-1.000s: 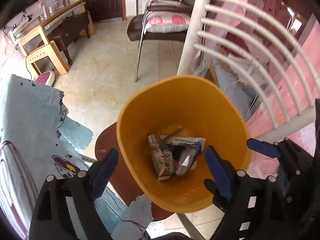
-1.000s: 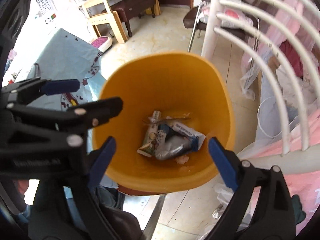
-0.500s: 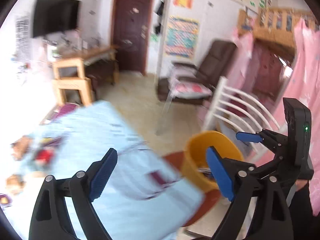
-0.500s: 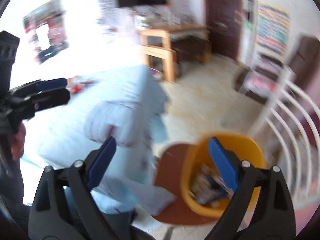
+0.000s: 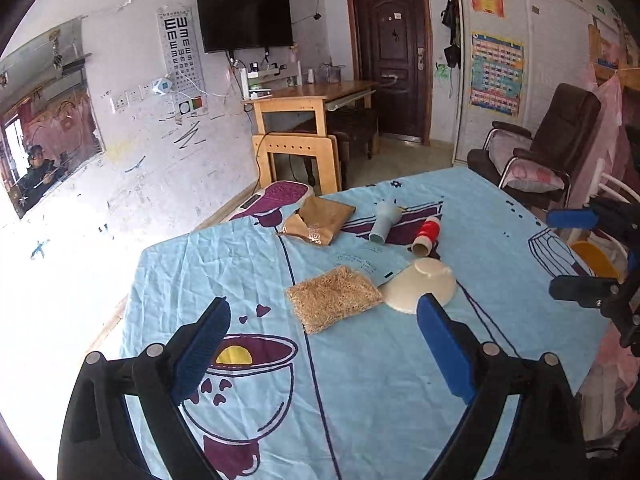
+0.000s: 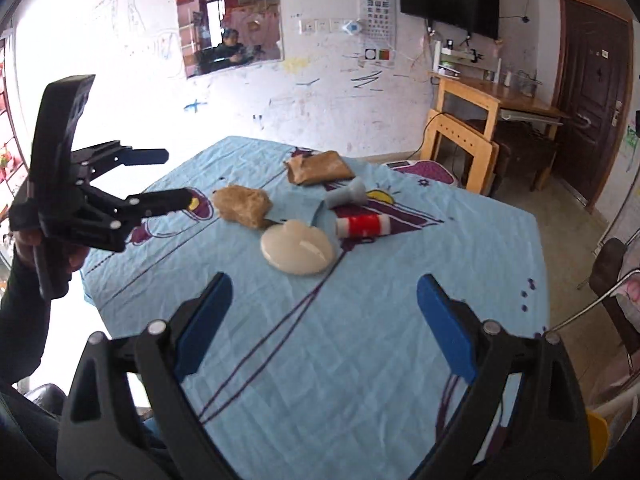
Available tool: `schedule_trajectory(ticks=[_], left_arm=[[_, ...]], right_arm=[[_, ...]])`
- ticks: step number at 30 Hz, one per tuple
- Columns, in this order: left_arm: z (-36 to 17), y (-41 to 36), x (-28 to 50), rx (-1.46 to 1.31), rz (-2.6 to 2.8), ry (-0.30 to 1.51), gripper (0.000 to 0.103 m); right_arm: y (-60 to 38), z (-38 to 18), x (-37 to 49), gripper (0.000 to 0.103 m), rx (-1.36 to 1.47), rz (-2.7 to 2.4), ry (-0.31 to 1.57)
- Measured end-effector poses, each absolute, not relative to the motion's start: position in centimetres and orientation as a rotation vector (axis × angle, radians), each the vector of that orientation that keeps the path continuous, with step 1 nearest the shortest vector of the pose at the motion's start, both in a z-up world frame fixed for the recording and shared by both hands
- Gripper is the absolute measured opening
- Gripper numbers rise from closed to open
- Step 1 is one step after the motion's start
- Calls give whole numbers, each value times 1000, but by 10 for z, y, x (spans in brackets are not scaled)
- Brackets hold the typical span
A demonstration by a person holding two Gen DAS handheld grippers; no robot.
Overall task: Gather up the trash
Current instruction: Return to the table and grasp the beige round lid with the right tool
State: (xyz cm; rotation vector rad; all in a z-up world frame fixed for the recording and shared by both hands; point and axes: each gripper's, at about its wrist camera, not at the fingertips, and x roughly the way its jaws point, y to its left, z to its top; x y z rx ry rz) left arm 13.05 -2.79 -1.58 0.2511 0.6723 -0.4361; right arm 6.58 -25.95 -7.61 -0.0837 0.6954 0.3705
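On the blue tablecloth (image 5: 360, 380) lie a brown paper bag (image 5: 320, 220) (image 6: 318, 168), a pale blue cup on its side (image 5: 383, 222) (image 6: 347, 195), a red and white cup on its side (image 5: 426, 235) (image 6: 363, 226), a clear bag of straw-like stuff (image 5: 334, 298) (image 6: 242, 204) and an upturned white bowl (image 5: 420, 286) (image 6: 298, 246). My left gripper (image 5: 320, 352) is open and empty above the near table; it also shows in the right wrist view (image 6: 168, 176). My right gripper (image 6: 324, 320) is open and empty; it also shows in the left wrist view (image 5: 568, 252). The orange bin (image 5: 592, 260) stands off the table's right side.
A wooden desk (image 5: 312, 120) and a door (image 5: 390, 60) stand at the far wall. A dark chair (image 5: 540, 152) with a cushion is at the right. A white rail (image 5: 616, 192) runs by the bin.
Both grippers have swung up and away from over the orange bin and now face the table with its trash. Both remain open and empty.
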Motion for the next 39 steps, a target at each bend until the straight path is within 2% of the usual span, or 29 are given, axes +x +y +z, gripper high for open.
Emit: schedule_trajectory(ticks=[3,5,7,15,20,22,25,29,39], left_arm=[[-26,-23,141,269,-467,689,90],[-31,-25,146,282,-497,699,90],[-37,-25,151,294,-522,711,90],[-60,-32,179,327,-590,790,90],[-61,-32,185,304,-616,807,90],[-60,-31,185,289,-638,808,90],[-60,-30,184,292,-638,805,90],[-60,-33,186,316,-626,800,90],[-77,-59,194,435,-680,834,90]], right_arm=[[-238,-80,83,88,-117,404,724],[-228,-84,93,79,-139,426,754],[-220,-89,103,75,-156,442,779],[-209,-105,136,67,-157,454,836],[-202,-115,153,46,-172,466,869],[-199,-117,155,41,-200,461,859],[-200,-114,152,23,-208,460,856],[-200,-113,138,21,-259,434,837],[-221,-95,107,21,-178,460,824]])
